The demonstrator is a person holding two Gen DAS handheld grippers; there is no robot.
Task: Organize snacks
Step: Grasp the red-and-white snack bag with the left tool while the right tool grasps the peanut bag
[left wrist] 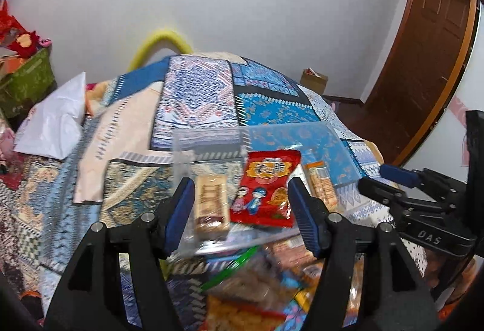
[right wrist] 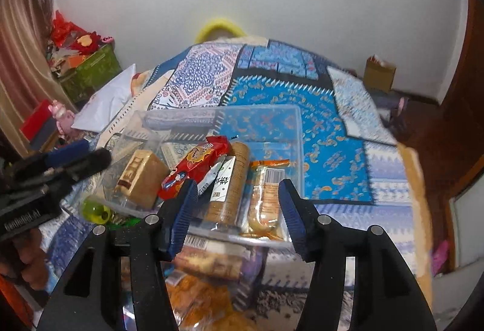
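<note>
A clear plastic bin (left wrist: 302, 131) (right wrist: 266, 113) sits on a patterned blue bedspread. It holds a red snack packet (left wrist: 266, 189) (right wrist: 193, 164), a tan biscuit pack (left wrist: 211, 207) (right wrist: 142, 176), a brown cracker sleeve (right wrist: 233, 180) and an orange-topped wafer pack (left wrist: 322, 183) (right wrist: 266, 195). My left gripper (left wrist: 240, 216) is open and empty just before the bin's near wall. My right gripper (right wrist: 239, 213) is open and empty at the bin's near right corner. Each gripper shows in the other's view, the right one (left wrist: 390, 183) and the left one (right wrist: 75, 155).
More loose snack packets (left wrist: 272, 285) (right wrist: 205, 270) lie in a heap below the grippers. A white pillow (left wrist: 54, 125) lies left on the bed. A green box (right wrist: 90, 71) with red items stands far left, a cardboard box (right wrist: 379, 74) by the wall, a brown door (left wrist: 429, 43) right.
</note>
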